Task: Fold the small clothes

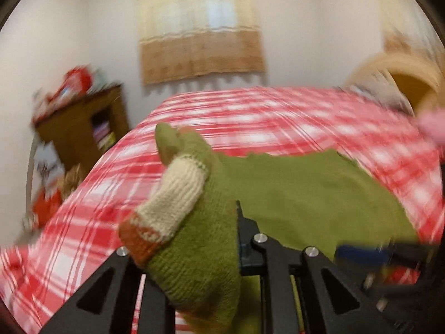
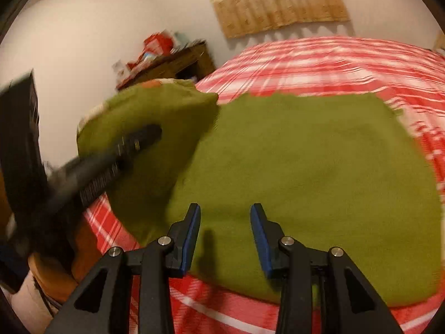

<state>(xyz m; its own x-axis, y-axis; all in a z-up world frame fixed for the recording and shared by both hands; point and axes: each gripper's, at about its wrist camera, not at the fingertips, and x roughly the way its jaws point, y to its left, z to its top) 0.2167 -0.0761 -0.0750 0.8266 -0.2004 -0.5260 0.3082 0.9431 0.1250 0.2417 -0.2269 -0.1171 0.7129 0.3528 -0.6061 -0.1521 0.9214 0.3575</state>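
A small green knitted sweater (image 2: 306, 167) lies flat on a red and white checked bedspread (image 2: 333, 58). Its left sleeve (image 1: 194, 245), which has a cream and orange cuff (image 1: 172, 194), is lifted off the bed and folded up. My left gripper (image 1: 222, 222) is shut on this sleeve, and the knit hides its left finger. The right wrist view shows the same gripper (image 2: 144, 136) as a blurred black finger pressed into the raised sleeve (image 2: 155, 105). My right gripper (image 2: 225, 208) is open over the near edge of the sweater's body, with nothing between its blue pads.
A brown wooden shelf (image 1: 83, 119) with red things on top stands beyond the bed's left edge. A woven curtain (image 1: 200, 50) hangs on the far wall. A tan basket (image 1: 403, 80) and a pink item (image 1: 434, 125) are at the far right.
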